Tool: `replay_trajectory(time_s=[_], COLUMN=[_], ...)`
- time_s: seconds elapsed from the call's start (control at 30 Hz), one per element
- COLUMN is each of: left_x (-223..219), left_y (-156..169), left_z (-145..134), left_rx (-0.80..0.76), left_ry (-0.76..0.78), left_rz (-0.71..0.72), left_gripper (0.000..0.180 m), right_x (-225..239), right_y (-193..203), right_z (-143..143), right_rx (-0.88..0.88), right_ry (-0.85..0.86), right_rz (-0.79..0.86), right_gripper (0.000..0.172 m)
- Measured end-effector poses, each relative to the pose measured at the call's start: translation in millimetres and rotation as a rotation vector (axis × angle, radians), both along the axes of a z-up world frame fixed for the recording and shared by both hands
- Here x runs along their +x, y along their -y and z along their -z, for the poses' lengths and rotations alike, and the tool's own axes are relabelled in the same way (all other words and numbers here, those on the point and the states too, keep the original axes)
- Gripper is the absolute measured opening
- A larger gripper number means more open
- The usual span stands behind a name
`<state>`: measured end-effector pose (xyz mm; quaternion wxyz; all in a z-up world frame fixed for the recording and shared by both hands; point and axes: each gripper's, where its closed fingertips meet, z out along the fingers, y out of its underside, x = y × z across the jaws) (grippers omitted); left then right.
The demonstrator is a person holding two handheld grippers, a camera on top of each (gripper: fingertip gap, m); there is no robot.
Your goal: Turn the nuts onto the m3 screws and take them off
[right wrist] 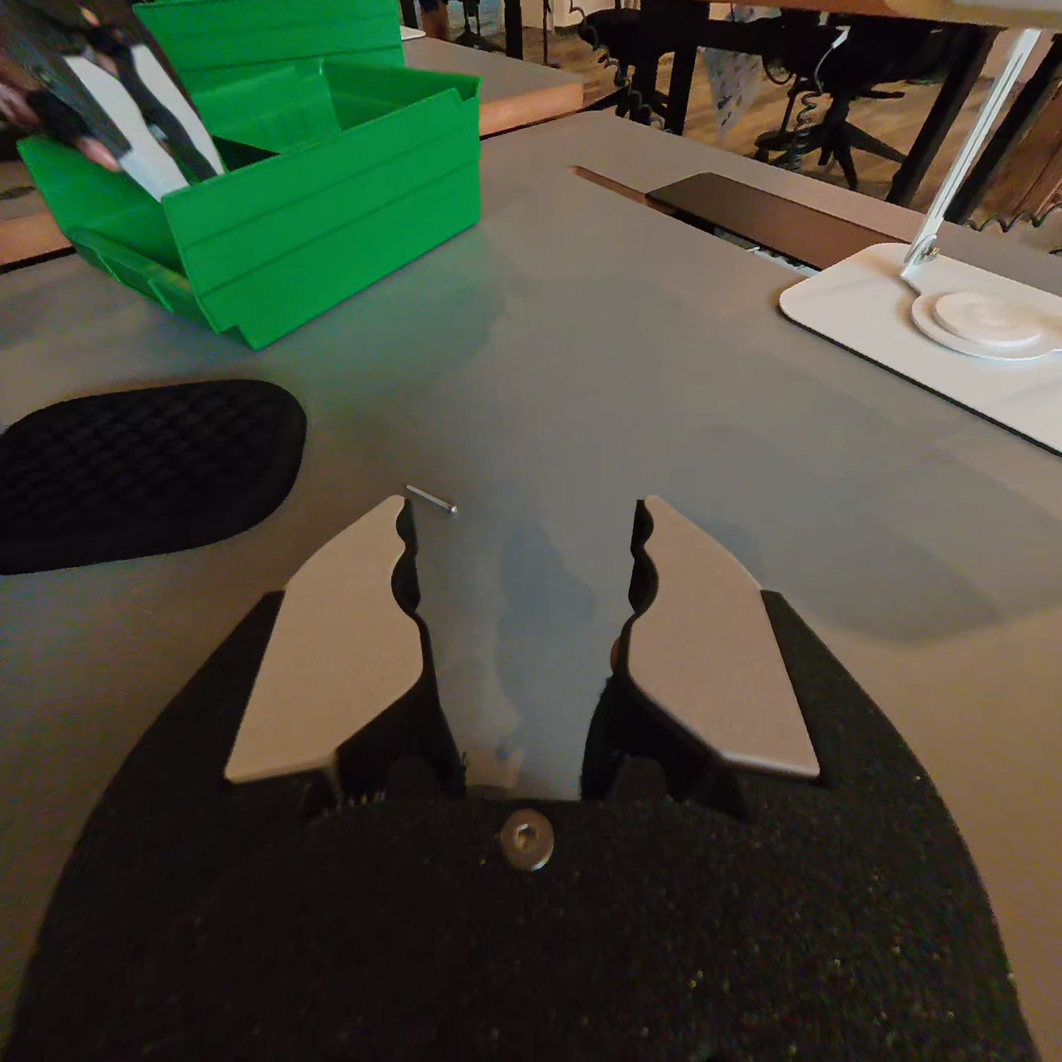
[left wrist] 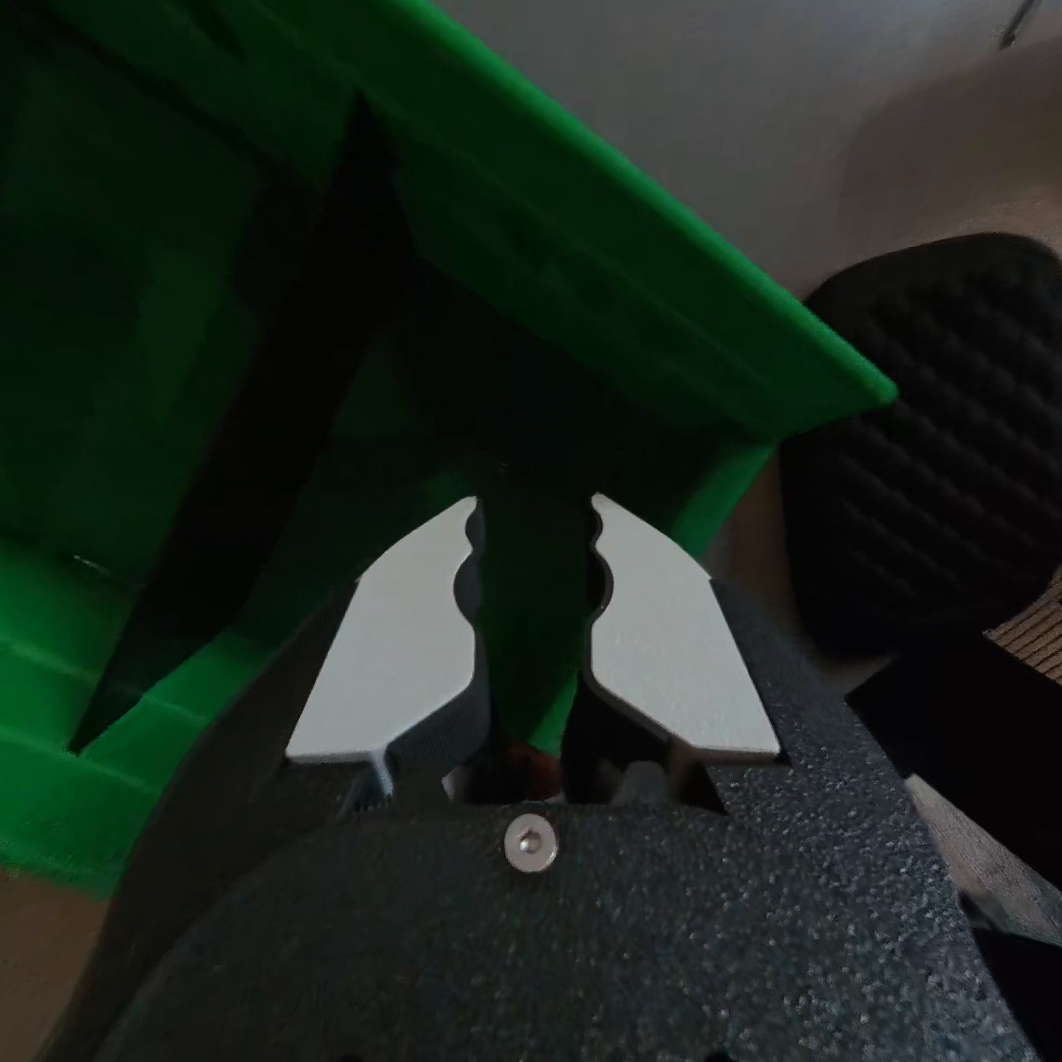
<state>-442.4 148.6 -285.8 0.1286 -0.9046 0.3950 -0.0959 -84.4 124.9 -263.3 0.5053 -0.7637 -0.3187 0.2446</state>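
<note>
Right wrist view shows your right gripper spread wide and bare over the smooth grey tabletop, a slim metal M3 screw lying just off its left fingertip, near the ribbed black pad. Your left gripper reaches into the ridged green plastic bin, jaws parted; whether it holds anything, you cannot tell.

Left wrist view pressed close, looking down into the green bin, right wrist view low over the grey table, facing across it (bin far left), both share bin and black pad
</note>
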Motion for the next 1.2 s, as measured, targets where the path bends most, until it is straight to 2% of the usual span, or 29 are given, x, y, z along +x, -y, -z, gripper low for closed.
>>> replay_trajectory(time_s=[0.17, 0.53, 1.2], left_x=[3, -6, -5], left_y=[-8, -7, -12], left_z=[27, 51, 53], left_rx=[-0.104, -0.166, -0.117], left_ry=[-0.058, -0.174, -0.224], left_rz=[0.019, 0.032, 0.089], left_gripper=[0.026, 0.021, 0.016], right_x=[1, 3, 2], right_y=[1, 1, 2], right_z=[-3, -8, -4], right_rx=[0.004, 0.013, -0.009], right_ry=[-0.024, -0.053, -0.050], right_rz=[-0.007, -0.005, -0.006], right_gripper=[0.071, 0.072, 0.072])
